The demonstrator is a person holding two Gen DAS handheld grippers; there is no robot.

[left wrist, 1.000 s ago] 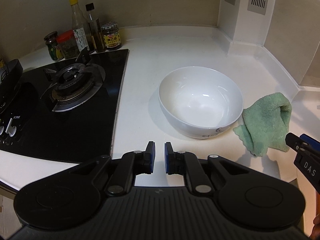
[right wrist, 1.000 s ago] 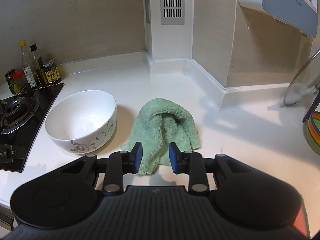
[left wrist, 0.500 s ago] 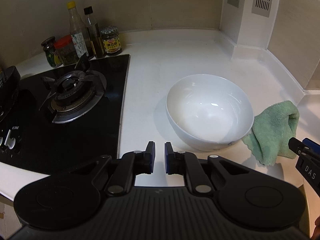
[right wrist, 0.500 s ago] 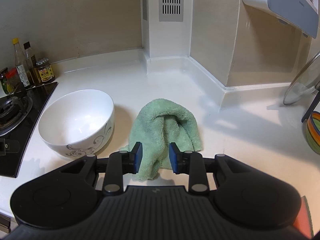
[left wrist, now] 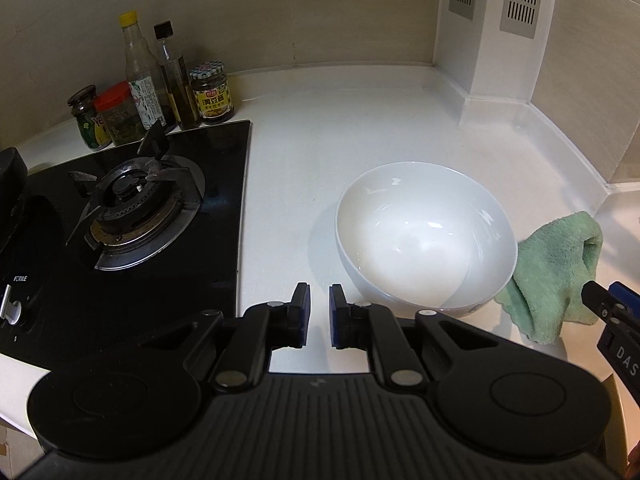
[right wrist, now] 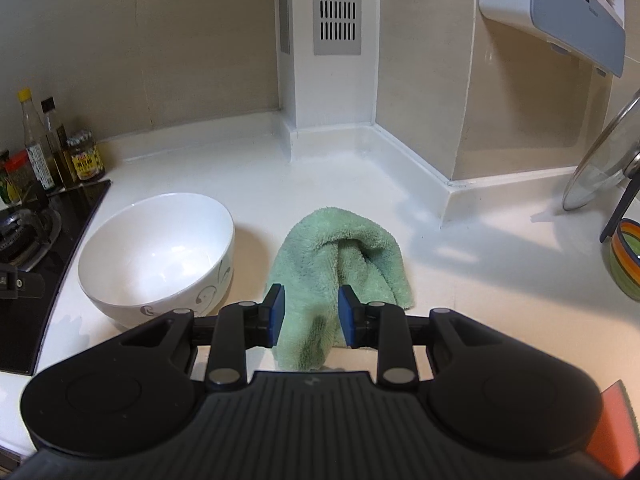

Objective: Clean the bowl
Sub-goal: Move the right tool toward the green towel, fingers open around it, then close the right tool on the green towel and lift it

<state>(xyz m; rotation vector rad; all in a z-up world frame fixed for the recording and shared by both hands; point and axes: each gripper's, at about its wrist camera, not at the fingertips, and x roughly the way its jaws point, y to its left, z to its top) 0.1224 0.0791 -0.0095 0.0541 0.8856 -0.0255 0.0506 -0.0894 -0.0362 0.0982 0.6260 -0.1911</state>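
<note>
A white bowl (left wrist: 424, 236) with a grey swirl pattern stands empty on the white counter; it also shows in the right wrist view (right wrist: 156, 256). A crumpled green cloth (right wrist: 336, 272) lies just right of it, also in the left wrist view (left wrist: 556, 276). My left gripper (left wrist: 319, 304) is empty, its jaws a narrow gap apart, just left of the bowl's near side. My right gripper (right wrist: 311, 306) is open, its fingers straddling the near end of the cloth, which lies slack between them. Its tip shows in the left wrist view (left wrist: 608, 300).
A black gas hob (left wrist: 132, 208) lies left of the bowl, with bottles and jars (left wrist: 160, 92) behind it. A white vented column (right wrist: 332, 60) stands at the back. A glass lid (right wrist: 604, 168) and a striped bowl (right wrist: 624, 260) are at the right.
Both grippers have moved forward and lower. The right gripper's fingers now reach around the near end of the cloth. The bowl and cloth have not moved.
</note>
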